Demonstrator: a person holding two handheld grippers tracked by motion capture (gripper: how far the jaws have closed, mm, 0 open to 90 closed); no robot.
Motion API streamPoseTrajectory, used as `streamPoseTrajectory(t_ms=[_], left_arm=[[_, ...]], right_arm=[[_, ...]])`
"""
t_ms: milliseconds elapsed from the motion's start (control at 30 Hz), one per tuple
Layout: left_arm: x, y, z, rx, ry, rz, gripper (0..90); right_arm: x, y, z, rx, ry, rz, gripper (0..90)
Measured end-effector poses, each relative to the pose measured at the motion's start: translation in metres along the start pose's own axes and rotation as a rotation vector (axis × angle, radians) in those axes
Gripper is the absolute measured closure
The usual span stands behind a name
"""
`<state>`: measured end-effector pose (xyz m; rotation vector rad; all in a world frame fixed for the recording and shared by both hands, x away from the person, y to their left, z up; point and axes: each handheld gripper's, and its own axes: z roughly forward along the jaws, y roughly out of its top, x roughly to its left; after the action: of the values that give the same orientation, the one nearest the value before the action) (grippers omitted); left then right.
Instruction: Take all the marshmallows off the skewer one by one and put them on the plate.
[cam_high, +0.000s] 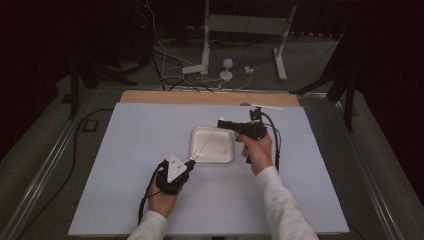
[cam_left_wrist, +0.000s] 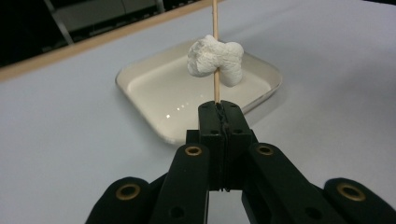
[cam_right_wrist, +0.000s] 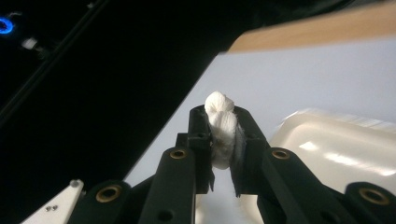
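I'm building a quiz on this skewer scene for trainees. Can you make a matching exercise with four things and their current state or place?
Things:
1. wooden skewer
2. white tray
3. loose marshmallow
4. speared marshmallow

States:
A. pinched between the right gripper's jaws
B. clamped upright at its lower end by the left gripper
C. resting on the pale blue table
D. threaded on the stick, above the tray

Pairs: 1-B, 2-C, 3-A, 4-D

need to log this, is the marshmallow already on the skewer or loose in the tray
On the skewer: it runs straight through the white marshmallow, held over the tray by the shut left gripper.
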<state>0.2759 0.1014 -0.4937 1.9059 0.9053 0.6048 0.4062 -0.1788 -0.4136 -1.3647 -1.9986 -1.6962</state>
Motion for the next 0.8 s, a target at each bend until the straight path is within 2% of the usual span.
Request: streamPoseTrajectory(t_ms=[33,133,267,300,333,367,400,533,667,800], left_arm=[[0.001,0.001,0.000,-0.006,-0.001,-0.011,90.0],[0.004,0.002,0.001,-0.011,-0.006,-0.042,90.0],[0.003,0.002,0.000,-0.014,-0.011,-0.050,90.0],[0.003,0.002,0.000,-0.015,-0.010,-0.059,90.0],[0.005,0.002,-0.001,-0.016,-0.008,-0.070,90.0],[0.006,0.002,-0.001,-0.015,-0.004,-0.079,90.0],[0.007,0.002,-0.001,-0.018,-0.002,-0.090,90.0],[0.011,0.002,-0.003,-0.027,0.000,-0.115,90.0],[0.010,0.002,-0.002,-0.029,-0.001,-0.120,90.0],[0.010,0.002,-0.001,-0.026,-0.006,-0.122,90.0]], right_arm=[[0.001,0.003,-0.005,0.022,-0.033,-0.042,80.4],[0.002,0.004,-0.009,0.053,-0.067,-0.094,80.0],[-0.005,-0.003,-0.006,0.061,-0.084,-0.083,79.1],[-0.007,-0.007,-0.003,0.075,-0.108,-0.089,78.7],[-0.007,-0.007,-0.003,0.075,-0.108,-0.089,78.7],[-0.008,-0.011,0.000,0.092,-0.137,-0.110,78.3],[-0.008,-0.011,0.000,0.092,-0.137,-0.110,78.3],[-0.009,-0.019,0.006,0.134,-0.212,-0.156,77.4],[-0.011,-0.031,0.014,0.175,-0.256,-0.189,76.7],[-0.014,-0.041,0.021,0.218,-0.278,-0.206,76.0]])
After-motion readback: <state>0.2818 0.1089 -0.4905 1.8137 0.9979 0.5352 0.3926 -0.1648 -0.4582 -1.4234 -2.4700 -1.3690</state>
